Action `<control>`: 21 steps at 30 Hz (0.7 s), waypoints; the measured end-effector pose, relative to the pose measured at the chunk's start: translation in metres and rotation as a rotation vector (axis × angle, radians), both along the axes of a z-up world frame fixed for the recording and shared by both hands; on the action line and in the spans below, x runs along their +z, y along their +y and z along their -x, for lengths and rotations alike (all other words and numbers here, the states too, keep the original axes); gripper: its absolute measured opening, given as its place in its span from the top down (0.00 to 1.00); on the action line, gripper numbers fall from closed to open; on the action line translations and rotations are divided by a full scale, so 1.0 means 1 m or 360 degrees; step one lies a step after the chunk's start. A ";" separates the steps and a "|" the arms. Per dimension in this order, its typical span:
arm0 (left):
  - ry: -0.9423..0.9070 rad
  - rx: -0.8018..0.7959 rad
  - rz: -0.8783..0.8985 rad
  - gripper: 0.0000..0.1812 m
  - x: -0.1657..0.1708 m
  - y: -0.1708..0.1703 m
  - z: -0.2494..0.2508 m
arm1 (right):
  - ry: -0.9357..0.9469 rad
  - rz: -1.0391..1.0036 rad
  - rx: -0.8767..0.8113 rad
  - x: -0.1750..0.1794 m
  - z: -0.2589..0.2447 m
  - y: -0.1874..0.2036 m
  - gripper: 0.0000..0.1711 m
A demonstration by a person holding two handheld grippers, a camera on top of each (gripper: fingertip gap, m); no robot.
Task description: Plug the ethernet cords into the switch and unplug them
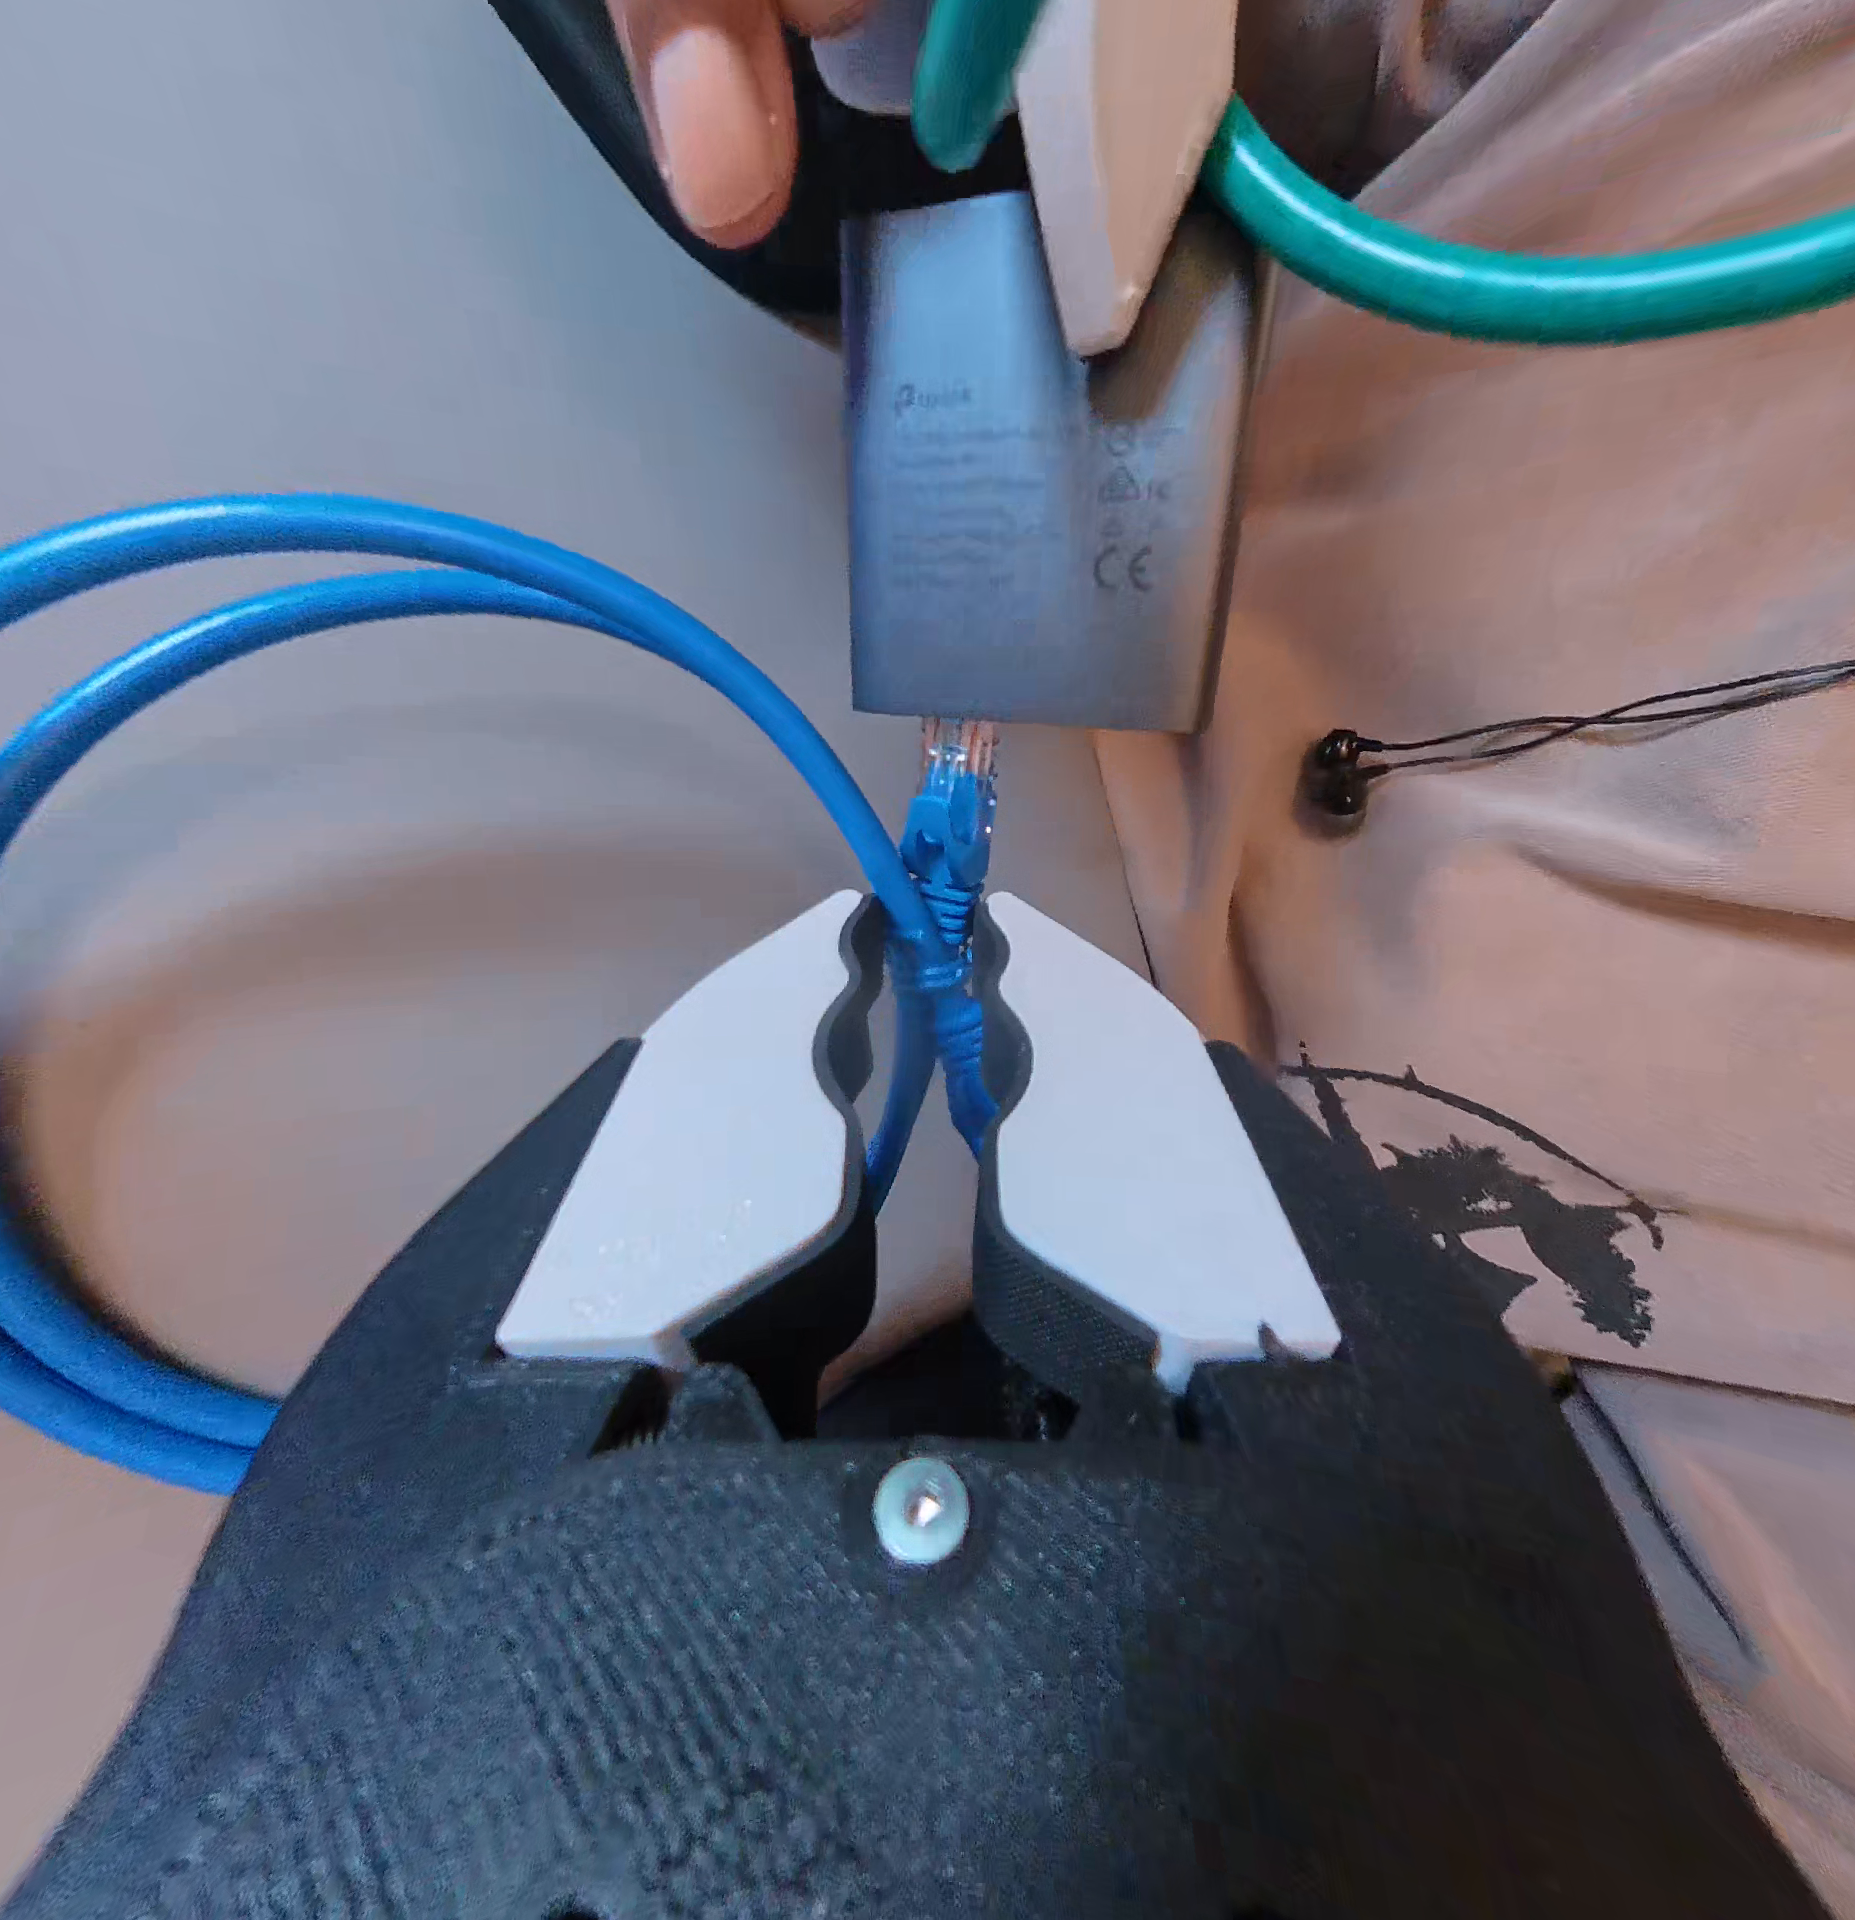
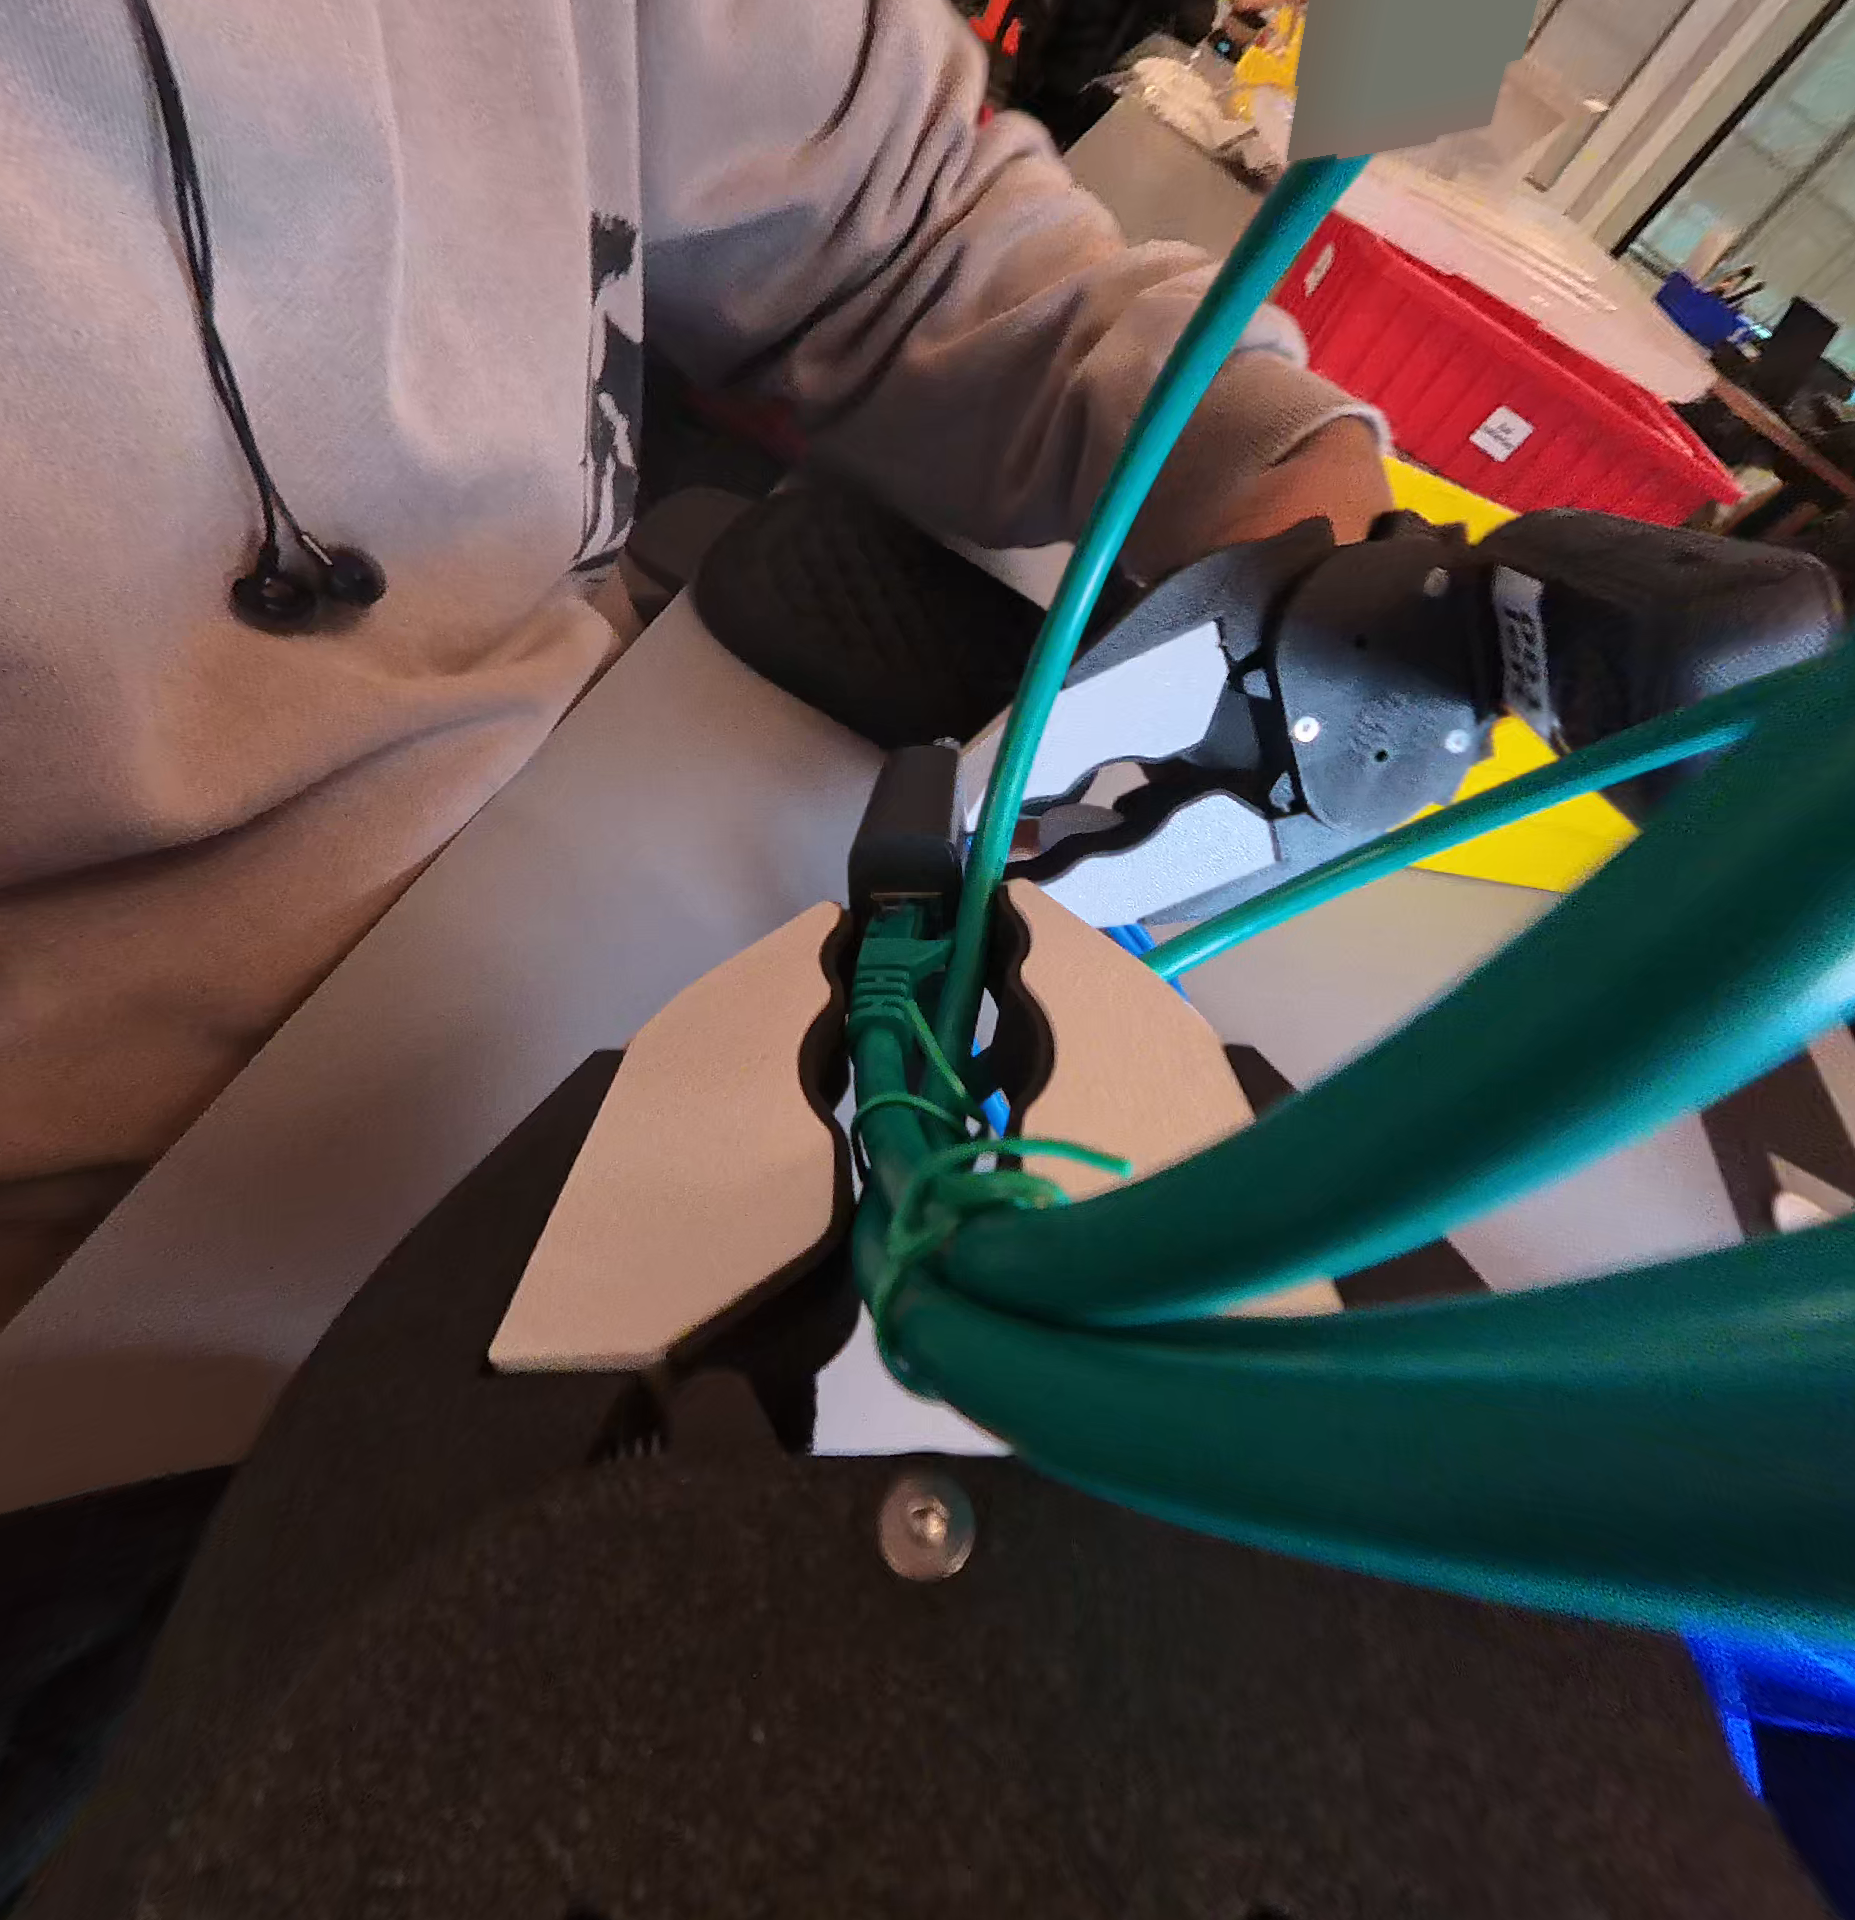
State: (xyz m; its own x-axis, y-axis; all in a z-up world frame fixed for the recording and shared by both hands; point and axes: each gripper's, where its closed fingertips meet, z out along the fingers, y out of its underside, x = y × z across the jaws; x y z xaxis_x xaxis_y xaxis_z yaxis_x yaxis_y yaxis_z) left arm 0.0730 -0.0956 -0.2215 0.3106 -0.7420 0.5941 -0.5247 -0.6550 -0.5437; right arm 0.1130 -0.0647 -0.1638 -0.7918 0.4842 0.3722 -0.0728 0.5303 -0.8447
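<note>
A person in a pale hoodie (image 2: 403,343) sits close behind a light counter (image 2: 632,831). Black earbuds (image 2: 305,592) hang on thin strings down the front of the hoodie. A red bin (image 2: 1474,384) sits far back in the room.

The switch (image 1: 1037,488) is a small grey box held up in the air between the two claws, above the counter.

The left claw (image 1: 928,935) is pressed together on the blue cord (image 1: 331,551), just behind its plug. The blue plug (image 1: 952,805) has its clear tip at the bottom edge of the switch. I cannot tell if it is all the way in. The rest of the blue cord loops off to the left in big rings.

The right claw (image 2: 928,935) is pinching the green cord (image 2: 1422,1351) right behind its plug. The green plug (image 2: 887,961) points into the end of the switch and touches it. Thick green loops, tied with a thin green twist wire (image 2: 964,1174), bunch up at the right.

A finger (image 1: 720,114) shows at the top of the left wrist view, next to the switch.
</note>
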 end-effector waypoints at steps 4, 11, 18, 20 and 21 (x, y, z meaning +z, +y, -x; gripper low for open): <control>-0.0013 -0.0051 -0.0016 0.91 0.009 -0.004 -0.001 | 0.0017 0.0013 0.0064 0.004 -0.004 -0.008 0.86; -0.0295 0.0005 0.0102 0.91 0.029 -0.013 -0.020 | 0.0081 0.0102 0.0133 0.021 -0.015 -0.017 0.87; -0.0208 0.0055 -0.0022 0.92 0.025 -0.016 -0.025 | 0.0006 0.0130 0.0199 0.021 -0.019 -0.027 0.86; -0.0207 0.0043 -0.0033 0.92 0.019 -0.022 -0.027 | -0.0038 0.0084 0.0228 0.015 -0.019 -0.035 0.87; -0.0193 0.0026 -0.0048 0.92 0.015 -0.025 -0.029 | -0.0065 0.0087 0.0254 0.012 -0.019 -0.038 0.86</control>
State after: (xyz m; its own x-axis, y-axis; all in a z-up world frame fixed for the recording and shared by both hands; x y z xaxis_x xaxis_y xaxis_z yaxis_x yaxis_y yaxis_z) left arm 0.1017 -0.1204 -0.2066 0.2502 -0.7556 0.6054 -0.4430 -0.6453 -0.6224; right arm 0.1318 -0.1032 -0.1519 -0.8741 0.3697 0.3150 -0.1176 0.4681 -0.8758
